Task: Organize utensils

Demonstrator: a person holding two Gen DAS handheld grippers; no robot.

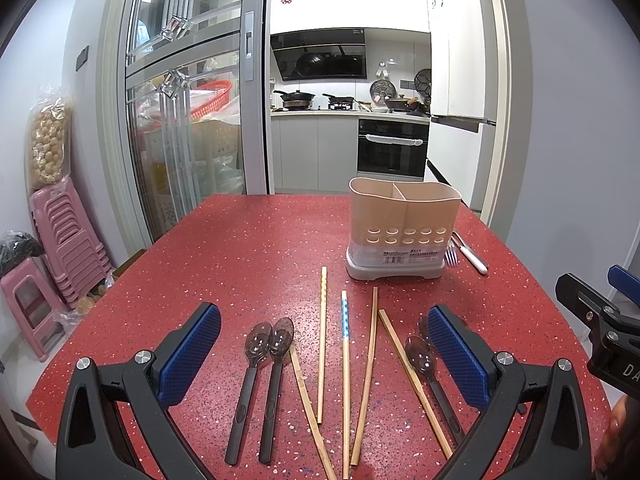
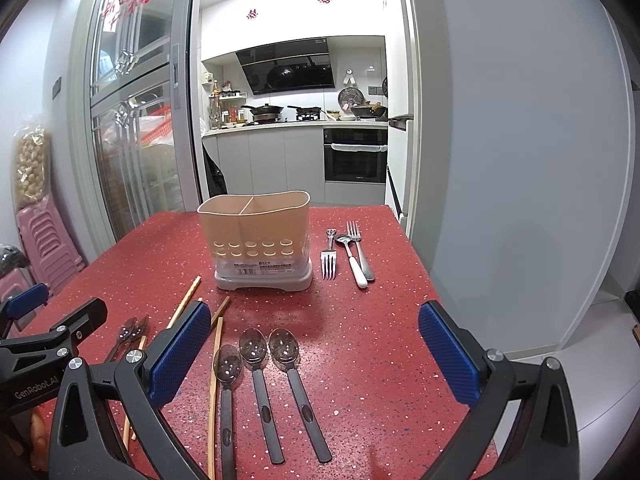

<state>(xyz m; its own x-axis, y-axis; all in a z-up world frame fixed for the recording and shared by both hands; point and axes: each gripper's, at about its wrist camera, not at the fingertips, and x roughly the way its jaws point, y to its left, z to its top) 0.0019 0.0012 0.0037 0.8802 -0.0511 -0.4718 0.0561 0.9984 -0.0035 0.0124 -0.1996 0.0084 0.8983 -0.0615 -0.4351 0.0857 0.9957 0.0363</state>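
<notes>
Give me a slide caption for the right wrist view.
Open right gripper hovers above three clear-bowled, dark-handled spoons before an empty beige two-compartment utensil holder on the red speckled table.

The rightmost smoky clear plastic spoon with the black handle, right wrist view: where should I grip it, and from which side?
Grip the rightmost smoky clear plastic spoon with the black handle at mid-handle, coming straight down with the open right gripper, fingers either side. It lies flat on the red speckled table, bowl toward the beige utensil holder, and its right side is free.
</notes>
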